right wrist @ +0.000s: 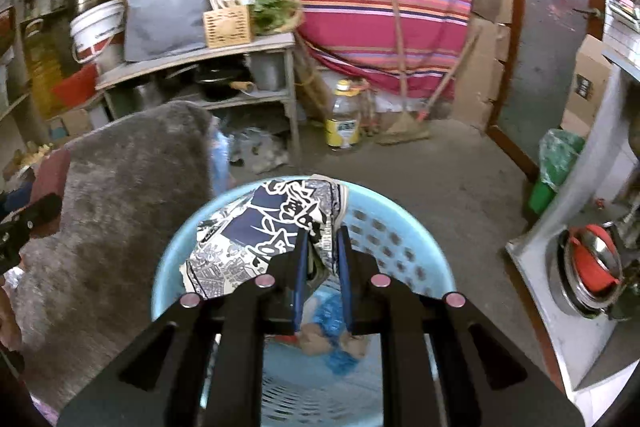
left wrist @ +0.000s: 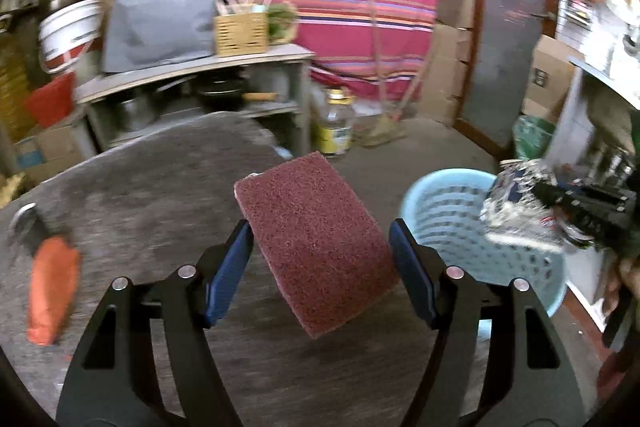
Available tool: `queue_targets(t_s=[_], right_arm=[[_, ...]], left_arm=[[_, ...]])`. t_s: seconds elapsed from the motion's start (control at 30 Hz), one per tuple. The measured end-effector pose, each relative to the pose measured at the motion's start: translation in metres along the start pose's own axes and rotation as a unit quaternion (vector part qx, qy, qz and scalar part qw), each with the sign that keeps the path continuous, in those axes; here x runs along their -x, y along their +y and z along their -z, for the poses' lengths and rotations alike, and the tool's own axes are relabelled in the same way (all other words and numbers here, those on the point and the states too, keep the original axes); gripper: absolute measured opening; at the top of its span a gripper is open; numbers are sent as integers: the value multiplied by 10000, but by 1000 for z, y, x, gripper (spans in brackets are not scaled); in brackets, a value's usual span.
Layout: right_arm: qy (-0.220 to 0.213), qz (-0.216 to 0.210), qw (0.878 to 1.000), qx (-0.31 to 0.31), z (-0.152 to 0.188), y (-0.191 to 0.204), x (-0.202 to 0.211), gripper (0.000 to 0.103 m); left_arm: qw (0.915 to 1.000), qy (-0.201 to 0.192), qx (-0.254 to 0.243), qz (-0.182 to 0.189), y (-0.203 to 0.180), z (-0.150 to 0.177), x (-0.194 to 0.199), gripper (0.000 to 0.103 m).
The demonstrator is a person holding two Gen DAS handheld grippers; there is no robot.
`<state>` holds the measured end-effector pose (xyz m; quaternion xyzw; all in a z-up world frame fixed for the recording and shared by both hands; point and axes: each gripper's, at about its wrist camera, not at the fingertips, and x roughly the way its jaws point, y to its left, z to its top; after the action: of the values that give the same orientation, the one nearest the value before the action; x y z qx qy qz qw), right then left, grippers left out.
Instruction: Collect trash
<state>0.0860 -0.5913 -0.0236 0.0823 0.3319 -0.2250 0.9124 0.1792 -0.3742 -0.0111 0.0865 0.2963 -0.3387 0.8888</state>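
Observation:
My left gripper (left wrist: pixel 322 239) is shut on a maroon scouring pad (left wrist: pixel 314 241) and holds it tilted above the grey mat-covered table (left wrist: pixel 152 195). My right gripper (right wrist: pixel 323 239) is shut on a crumpled blue-and-white printed wrapper (right wrist: pixel 260 231) and holds it over the light blue plastic basket (right wrist: pixel 396 239). Blue and brown trash (right wrist: pixel 332 343) lies inside the basket. In the left wrist view the basket (left wrist: pixel 452 211) stands to the right of the table, with the right gripper and wrapper (left wrist: pixel 520 207) above its rim. An orange packet (left wrist: pixel 52 287) lies on the table at the left.
A metal clip (left wrist: pixel 24 219) lies by the orange packet. A shelf unit (right wrist: pixel 200 67) with pots stands behind the table. A yellow-capped jar (right wrist: pixel 344 119) and a broom (right wrist: pixel 404 123) stand on the floor. A green bag (right wrist: pixel 556 159) sits right.

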Motion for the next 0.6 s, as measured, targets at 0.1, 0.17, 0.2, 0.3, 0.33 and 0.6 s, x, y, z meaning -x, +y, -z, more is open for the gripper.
queue_targets(t_s=[0.1, 0.17, 0.2, 0.3, 0.33, 0.6], right_arm=[[0, 162, 9999, -52, 6, -17, 2, 15], [11, 230, 9997, -114, 10, -27, 4, 15], [15, 290, 9995, -147, 11, -33, 5, 15], [47, 381, 9990, -216, 12, -45, 9, 15], [47, 413, 9989, -234, 13, -48, 11, 15], [156, 517, 9981, -292, 18, -60, 9, 15]], left_arm=[[9997, 6, -125, 226, -28, -4, -8, 69], [9992, 2, -188, 354, -45, -7, -13, 69], [9990, -4, -202, 408, -52, -8, -15, 69], [9976, 32, -262, 637, -74, -15, -25, 69], [9969, 52, -305, 717, -83, -18, -29, 69], [9965, 129, -570, 600, -103, -22, -40, 86]])
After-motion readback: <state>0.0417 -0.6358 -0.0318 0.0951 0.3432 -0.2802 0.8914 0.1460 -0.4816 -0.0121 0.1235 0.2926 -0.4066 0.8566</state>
